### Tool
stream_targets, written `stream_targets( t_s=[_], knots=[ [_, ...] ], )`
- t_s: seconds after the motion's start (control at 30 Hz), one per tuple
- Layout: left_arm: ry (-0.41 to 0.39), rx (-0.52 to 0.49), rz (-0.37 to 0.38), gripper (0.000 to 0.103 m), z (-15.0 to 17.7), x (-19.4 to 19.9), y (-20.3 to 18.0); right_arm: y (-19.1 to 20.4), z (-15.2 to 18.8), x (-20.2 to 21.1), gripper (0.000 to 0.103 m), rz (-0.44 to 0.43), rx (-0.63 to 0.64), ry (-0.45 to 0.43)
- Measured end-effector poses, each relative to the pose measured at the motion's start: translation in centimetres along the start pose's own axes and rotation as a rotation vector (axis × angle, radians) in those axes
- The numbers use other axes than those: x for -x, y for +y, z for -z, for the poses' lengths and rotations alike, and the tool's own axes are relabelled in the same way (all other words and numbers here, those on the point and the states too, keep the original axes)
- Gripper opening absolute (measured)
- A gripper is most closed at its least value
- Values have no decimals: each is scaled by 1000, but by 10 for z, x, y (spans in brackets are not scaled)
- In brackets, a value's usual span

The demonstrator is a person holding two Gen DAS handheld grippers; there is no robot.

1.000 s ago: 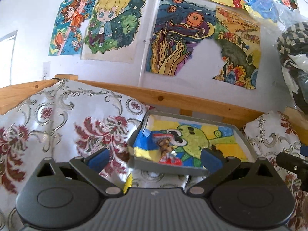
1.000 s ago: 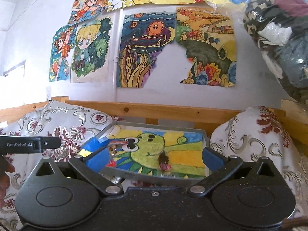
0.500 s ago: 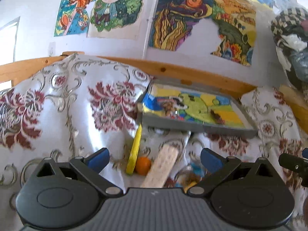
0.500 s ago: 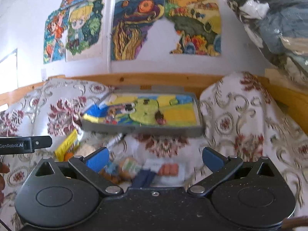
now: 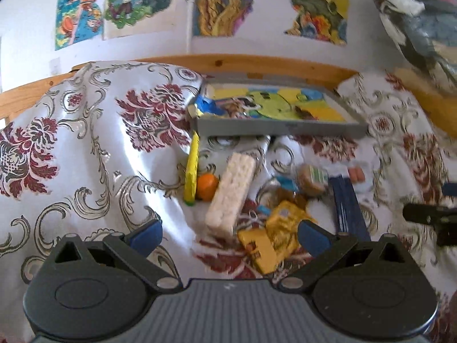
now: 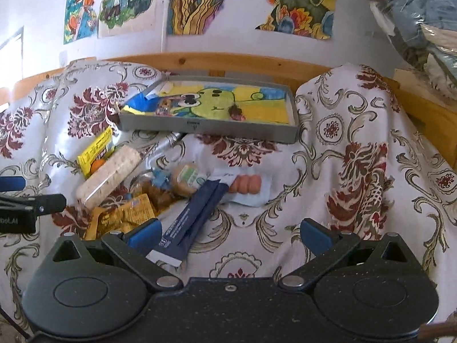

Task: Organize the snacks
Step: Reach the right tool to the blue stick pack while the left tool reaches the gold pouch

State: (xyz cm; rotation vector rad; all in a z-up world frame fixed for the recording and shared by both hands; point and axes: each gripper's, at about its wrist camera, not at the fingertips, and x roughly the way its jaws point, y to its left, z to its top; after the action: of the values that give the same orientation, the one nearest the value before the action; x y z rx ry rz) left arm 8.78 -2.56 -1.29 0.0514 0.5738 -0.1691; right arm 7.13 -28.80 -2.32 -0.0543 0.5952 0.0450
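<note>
Heaped on the floral cloth (image 6: 357, 148) below the grey tray (image 6: 211, 127): pale rice bar (image 5: 231, 191), yellow packets (image 5: 274, 234), navy sticks (image 6: 191, 217); both grippers' fingers (image 5: 145, 233) (image 6: 144, 233) spread apart, empty.

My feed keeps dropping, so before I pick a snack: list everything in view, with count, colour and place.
Tray: one, grey, picture-lined, far side of cloth.
Rice cracker pack: one, pale, left of pile.
Yellow bar: one, beside cracker pack.
Orange ball: one, between the yellow bar and cracker pack.
Golden packets: cannot tell how many, near side of pile.
Navy sachets: two, pile's right.
Sausage pack: one, pinkish, rightmost.
Cloth: one, white with red flowers.
Left hand-held gripper: open.
Right hand-held gripper: open.
</note>
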Motion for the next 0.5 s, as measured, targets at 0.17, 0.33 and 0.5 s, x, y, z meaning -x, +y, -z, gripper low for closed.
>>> stream_targets(
  t_s=[0.17, 0.33, 0.5],
  knots=[
    [33, -39, 11, 103, 5, -4, -4, 2, 3, -6, 102, -12, 10, 33],
    [54, -64, 19, 103, 7, -7, -7, 4, 6, -10, 102, -26, 15, 56],
    [73, -86, 25, 103, 8, -11, -7, 5, 9, -18, 102, -42, 7, 80]
  ],
)
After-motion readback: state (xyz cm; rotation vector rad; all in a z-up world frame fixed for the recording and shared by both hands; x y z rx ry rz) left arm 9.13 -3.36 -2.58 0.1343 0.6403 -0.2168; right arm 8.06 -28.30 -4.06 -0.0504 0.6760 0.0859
